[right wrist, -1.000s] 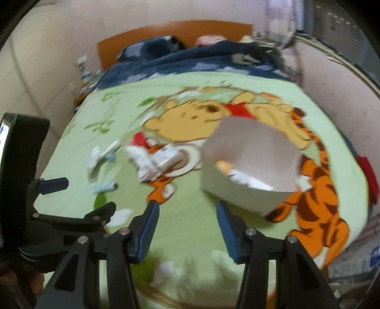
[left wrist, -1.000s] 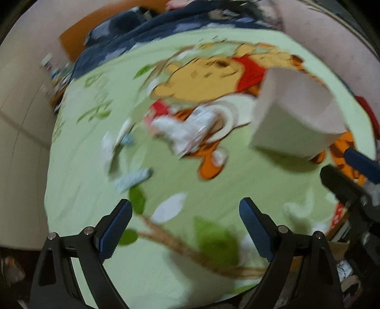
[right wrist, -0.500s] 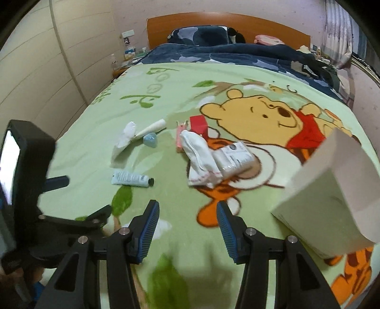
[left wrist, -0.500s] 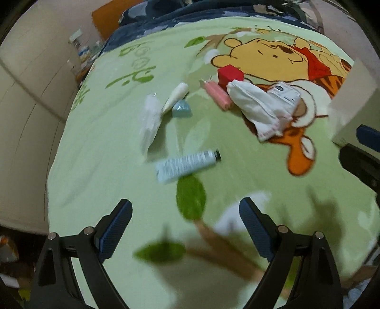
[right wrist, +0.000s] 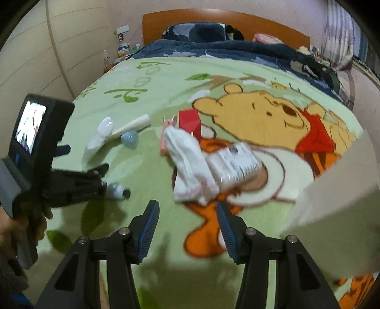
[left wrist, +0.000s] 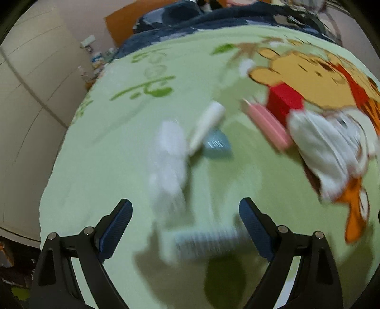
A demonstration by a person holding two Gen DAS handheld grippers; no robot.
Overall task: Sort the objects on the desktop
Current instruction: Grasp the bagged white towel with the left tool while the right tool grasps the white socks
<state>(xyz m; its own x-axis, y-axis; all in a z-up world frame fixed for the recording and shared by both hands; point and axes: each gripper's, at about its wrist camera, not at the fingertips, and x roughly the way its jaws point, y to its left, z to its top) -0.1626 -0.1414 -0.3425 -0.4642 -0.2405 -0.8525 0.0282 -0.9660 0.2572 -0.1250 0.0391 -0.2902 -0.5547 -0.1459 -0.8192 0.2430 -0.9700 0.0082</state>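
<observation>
Small objects lie on a green Winnie-the-Pooh blanket (right wrist: pixel 166 78). My left gripper (left wrist: pixel 185 228) is open, straddling a white tube with a black cap (left wrist: pixel 204 242); the tube also shows in the right wrist view (right wrist: pixel 117 190). Beyond it lie a clear plastic packet (left wrist: pixel 168 152), a cream tube (left wrist: pixel 207 123), a light blue piece (left wrist: pixel 216 145), a pink bar (left wrist: pixel 268 126), a red box (left wrist: pixel 283 99) and a white cloth (left wrist: pixel 325 152). My right gripper (right wrist: pixel 187 228) is open and empty, just short of the white cloth (right wrist: pixel 190 161) and a wrapped pack (right wrist: pixel 234 161).
A white cardboard box (right wrist: pixel 337 214) stands at the right, close to my right gripper. The left gripper's body and screen (right wrist: pixel 35 142) fill the left of the right wrist view. A dark blue quilt (right wrist: pixel 225 50) and wooden headboard (right wrist: pixel 225 21) lie beyond; a wall is at left.
Both views swung left from the white box to the scattered objects. My left gripper moved forward and down until the white tube lies between its fingers. My right gripper moved closer to the cloth.
</observation>
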